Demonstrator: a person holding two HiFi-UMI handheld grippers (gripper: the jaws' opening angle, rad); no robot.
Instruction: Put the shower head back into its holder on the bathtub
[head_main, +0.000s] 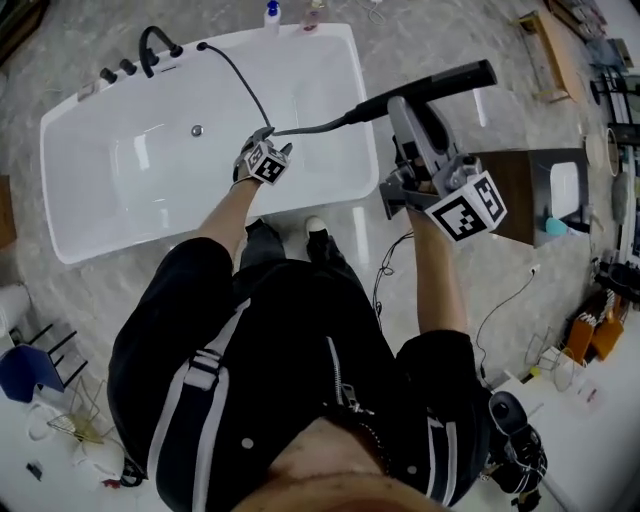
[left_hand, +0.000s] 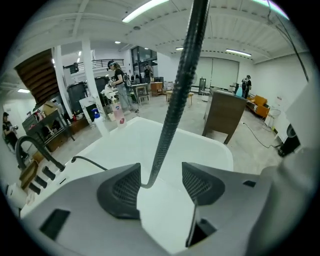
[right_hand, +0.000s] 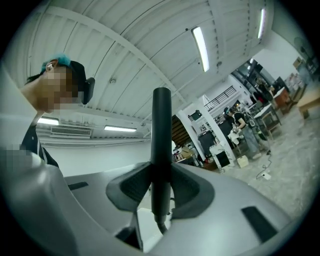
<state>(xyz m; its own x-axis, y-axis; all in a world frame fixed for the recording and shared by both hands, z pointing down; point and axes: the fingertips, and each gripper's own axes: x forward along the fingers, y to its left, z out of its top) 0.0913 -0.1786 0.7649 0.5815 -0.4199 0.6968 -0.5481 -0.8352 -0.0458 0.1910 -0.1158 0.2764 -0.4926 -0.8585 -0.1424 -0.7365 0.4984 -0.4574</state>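
Clamped in the right gripper's (head_main: 408, 108) jaws, the shower head (head_main: 450, 80) hangs off the bathtub's (head_main: 150, 232) right end, well apart from the black fittings (head_main: 150, 50) at its far left where the holder probably sits, while the left gripper's (head_main: 265, 145) jaws stand open around the hose (head_main: 240, 85).

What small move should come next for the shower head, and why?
Probably swing the right gripper, shut on the shower head, toward the faucet end of the bathtub. The head sits beyond the opposite end, far from where its hose leaves the deck. The left gripper, jaws apart, only straddles the hose.
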